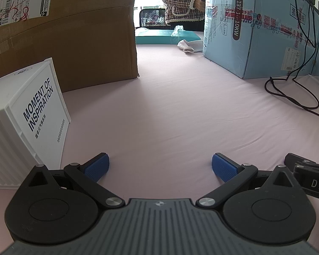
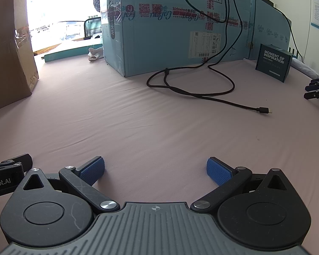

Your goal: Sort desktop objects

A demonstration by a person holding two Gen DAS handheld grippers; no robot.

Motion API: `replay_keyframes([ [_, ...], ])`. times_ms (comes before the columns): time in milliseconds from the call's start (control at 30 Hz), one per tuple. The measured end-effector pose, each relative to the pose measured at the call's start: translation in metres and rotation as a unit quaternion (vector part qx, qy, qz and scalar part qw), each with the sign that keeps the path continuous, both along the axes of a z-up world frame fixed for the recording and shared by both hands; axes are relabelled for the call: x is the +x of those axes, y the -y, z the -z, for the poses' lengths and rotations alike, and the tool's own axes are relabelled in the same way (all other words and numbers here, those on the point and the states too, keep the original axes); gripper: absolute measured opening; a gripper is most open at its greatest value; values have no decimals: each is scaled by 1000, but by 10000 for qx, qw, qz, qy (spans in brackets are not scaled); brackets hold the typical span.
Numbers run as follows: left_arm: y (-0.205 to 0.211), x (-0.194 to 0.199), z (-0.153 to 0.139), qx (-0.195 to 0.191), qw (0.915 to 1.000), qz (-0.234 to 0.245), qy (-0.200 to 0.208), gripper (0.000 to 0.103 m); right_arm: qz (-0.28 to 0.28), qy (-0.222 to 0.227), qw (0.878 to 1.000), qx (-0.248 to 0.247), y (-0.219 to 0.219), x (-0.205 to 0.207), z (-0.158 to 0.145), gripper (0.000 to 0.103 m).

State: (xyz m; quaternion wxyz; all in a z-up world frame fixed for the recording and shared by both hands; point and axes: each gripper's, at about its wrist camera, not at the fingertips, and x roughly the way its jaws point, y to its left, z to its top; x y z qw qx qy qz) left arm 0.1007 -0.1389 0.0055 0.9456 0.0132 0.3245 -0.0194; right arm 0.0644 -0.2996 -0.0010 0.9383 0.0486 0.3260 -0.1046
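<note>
My left gripper [image 1: 160,166] is open, its blue pads wide apart over bare pink cloth. A white storage box [image 1: 27,114] printed "MOMENT OF INSPIRATION" stands just left of it. My right gripper [image 2: 155,170] is open too, with nothing between its fingers. In the right wrist view a dark teal box [image 2: 273,62] with the same print stands far right. A black cable [image 2: 202,85] with a plug end [image 2: 264,110] lies looped ahead of it. The right gripper's body [image 1: 310,176] shows at the left view's right edge, and the left gripper's body [image 2: 6,174] at the right view's left edge.
A large brown carton [image 1: 63,31] stands at the back left and a large light-blue carton [image 2: 180,25] at the back right, with a gap between them. A crumpled white cloth [image 1: 189,45] and a teal flat box [image 1: 165,36] lie beyond. A person in a checked jacket [image 1: 180,2] stands behind. Black clips [image 2: 318,89] sit at far right.
</note>
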Motion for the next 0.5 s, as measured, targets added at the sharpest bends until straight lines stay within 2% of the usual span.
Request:
replay_keyframes([
  [500, -5, 1, 0, -36, 10000, 14, 3, 103, -1, 1, 10000, 3, 0, 0, 0, 103],
])
